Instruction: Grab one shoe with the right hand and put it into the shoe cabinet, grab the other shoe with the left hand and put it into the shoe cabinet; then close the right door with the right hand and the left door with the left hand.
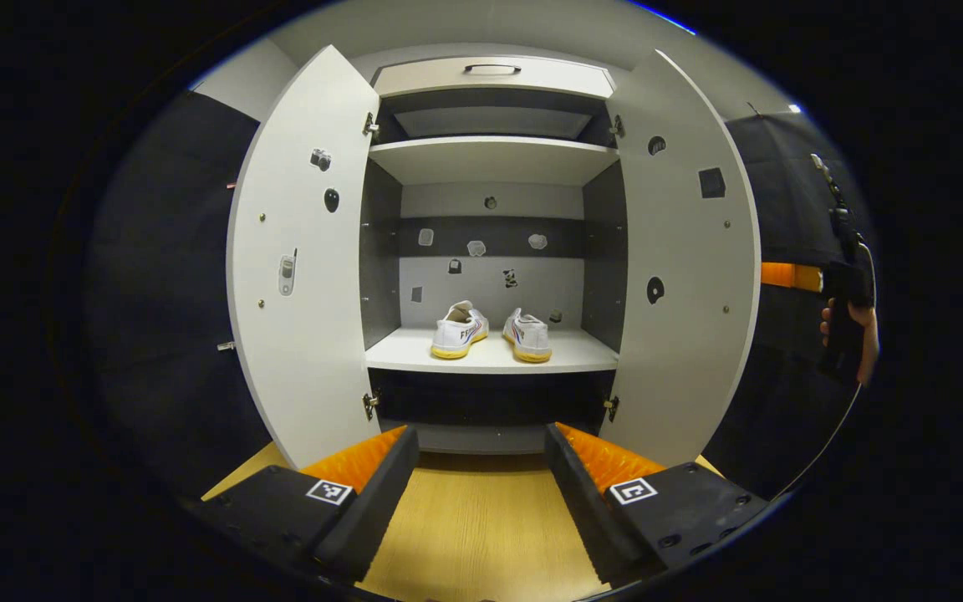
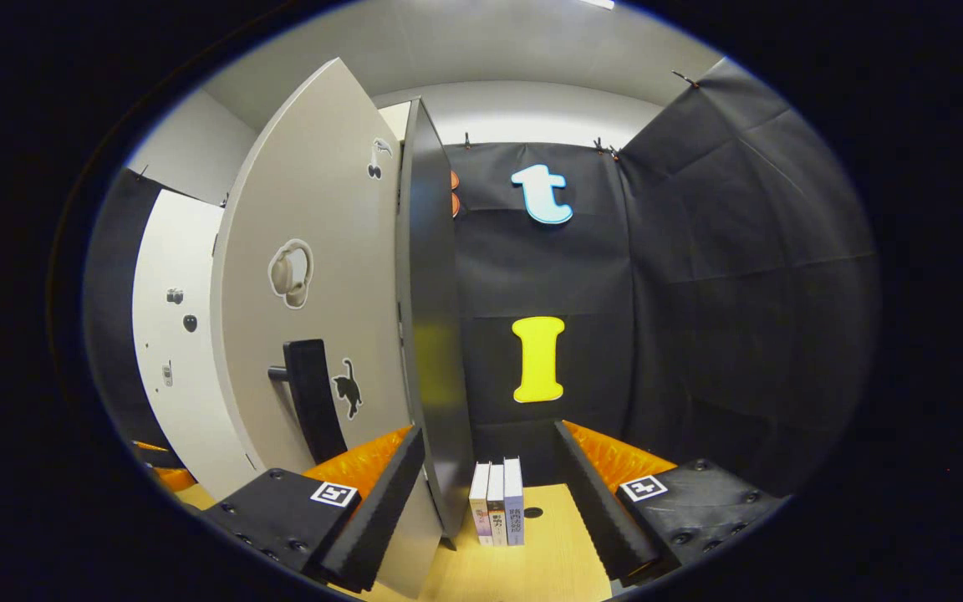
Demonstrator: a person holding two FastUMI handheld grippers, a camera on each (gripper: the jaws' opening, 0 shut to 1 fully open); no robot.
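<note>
Two white shoes with yellow soles, one on the left [image 1: 459,331] and one on the right [image 1: 527,335], stand side by side on the lower shelf [image 1: 490,358] of the shoe cabinet. Both doors stand wide open: the left door [image 1: 302,267] and the right door [image 1: 682,276]. My left gripper [image 1: 480,431] is open and empty, well in front of the cabinet. A hand holds my right gripper [image 1: 848,280] beyond the right door. In the right gripper view, my right gripper [image 2: 488,431] is open and empty beside the right door's outer face [image 2: 314,209], near its black handle [image 2: 308,401].
The cabinet stands on a wooden floor [image 1: 481,527]. An upper shelf [image 1: 494,155] and a top drawer [image 1: 490,75] lie above the shoes. Three books [image 2: 498,502] stand upright by the cabinet's dark side panel [image 2: 430,318]. Black cloth walls close in the right side.
</note>
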